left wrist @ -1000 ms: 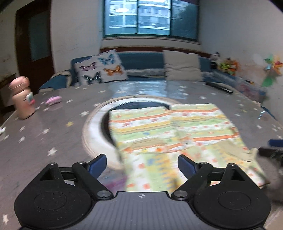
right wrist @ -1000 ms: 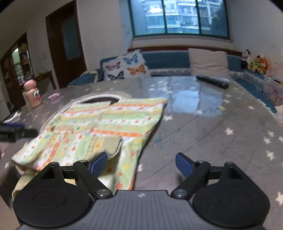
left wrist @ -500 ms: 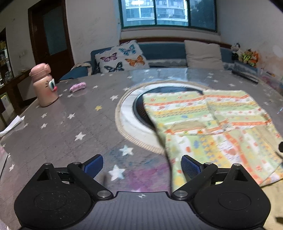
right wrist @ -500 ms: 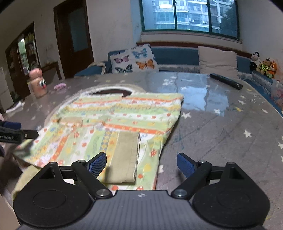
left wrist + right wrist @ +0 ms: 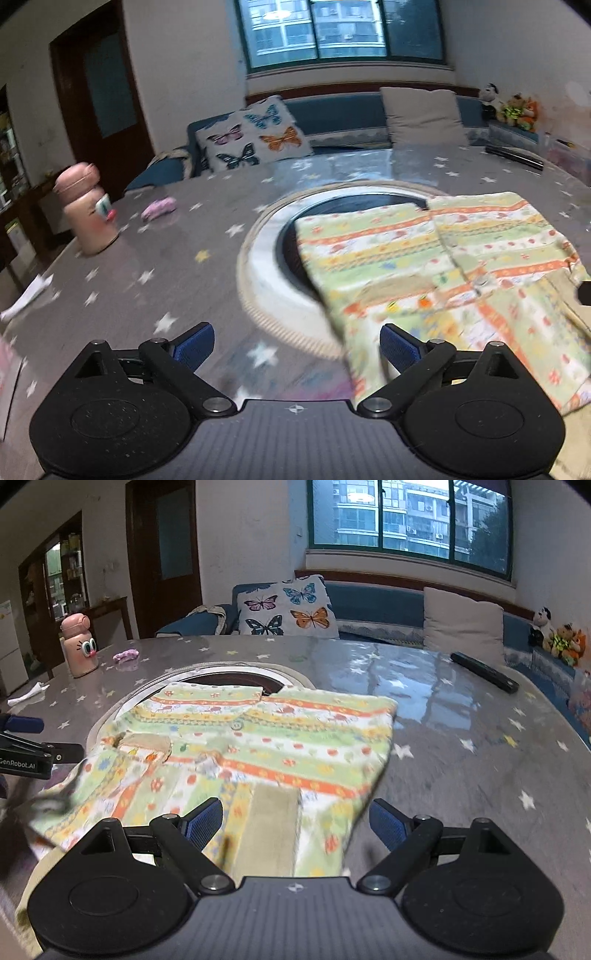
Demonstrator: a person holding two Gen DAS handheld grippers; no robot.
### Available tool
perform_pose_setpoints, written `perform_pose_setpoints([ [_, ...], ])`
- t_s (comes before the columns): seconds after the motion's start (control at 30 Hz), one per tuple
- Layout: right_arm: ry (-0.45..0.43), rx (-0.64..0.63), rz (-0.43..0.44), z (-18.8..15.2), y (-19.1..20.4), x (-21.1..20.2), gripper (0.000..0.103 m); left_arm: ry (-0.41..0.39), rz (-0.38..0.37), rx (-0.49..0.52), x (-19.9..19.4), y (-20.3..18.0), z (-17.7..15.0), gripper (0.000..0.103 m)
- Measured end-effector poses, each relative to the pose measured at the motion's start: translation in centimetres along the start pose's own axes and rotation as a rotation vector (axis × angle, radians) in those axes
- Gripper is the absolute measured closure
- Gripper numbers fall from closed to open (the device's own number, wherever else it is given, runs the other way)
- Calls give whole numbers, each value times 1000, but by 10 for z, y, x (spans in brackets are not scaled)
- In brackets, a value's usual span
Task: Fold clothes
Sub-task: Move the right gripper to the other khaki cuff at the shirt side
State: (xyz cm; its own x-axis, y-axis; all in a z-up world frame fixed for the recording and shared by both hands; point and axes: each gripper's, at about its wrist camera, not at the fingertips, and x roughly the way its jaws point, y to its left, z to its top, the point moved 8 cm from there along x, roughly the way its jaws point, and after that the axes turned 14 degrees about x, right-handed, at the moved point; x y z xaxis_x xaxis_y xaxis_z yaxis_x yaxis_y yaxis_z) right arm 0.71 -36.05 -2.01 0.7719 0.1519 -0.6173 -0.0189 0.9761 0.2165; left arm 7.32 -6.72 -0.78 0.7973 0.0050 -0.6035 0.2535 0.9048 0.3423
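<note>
A child's green, yellow and orange patterned garment (image 5: 280,738) lies spread flat on the grey star-patterned table (image 5: 461,775), partly over a round inset. My right gripper (image 5: 295,823) is open low over its near hem, a tan cuff (image 5: 273,812) lying between the fingers. In the left wrist view the garment (image 5: 443,258) fills the right side. My left gripper (image 5: 295,347) is open at its left edge, the right pad (image 5: 400,349) over the cloth and the left pad over bare table. The left gripper's body (image 5: 26,753) shows at the far left of the right wrist view.
A white-rimmed round inset (image 5: 266,266) sits mid-table under the garment's far part. A pink bottle (image 5: 78,648), a small pink object (image 5: 126,655) and a white tissue (image 5: 27,695) lie at the left. A black remote (image 5: 484,672) lies far right. A sofa with cushions (image 5: 288,607) stands behind.
The left gripper has moved from over the garment's middle to its left edge. The right gripper has shifted left over the near hem. Both stayed open.
</note>
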Motion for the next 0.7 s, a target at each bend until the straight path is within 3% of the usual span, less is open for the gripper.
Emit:
perform_pose_setpoints([
  [0.2,8,-26,4,13,9,24,14,15,-13,50,19,-16,7,5],
  [0.4,44,-78,-14,5,14,43,13,21,1,85,23,-16,3,5],
  [0.7,6,-140,59,8,40,32,13,-63,-67,147,0,-46,28,4],
])
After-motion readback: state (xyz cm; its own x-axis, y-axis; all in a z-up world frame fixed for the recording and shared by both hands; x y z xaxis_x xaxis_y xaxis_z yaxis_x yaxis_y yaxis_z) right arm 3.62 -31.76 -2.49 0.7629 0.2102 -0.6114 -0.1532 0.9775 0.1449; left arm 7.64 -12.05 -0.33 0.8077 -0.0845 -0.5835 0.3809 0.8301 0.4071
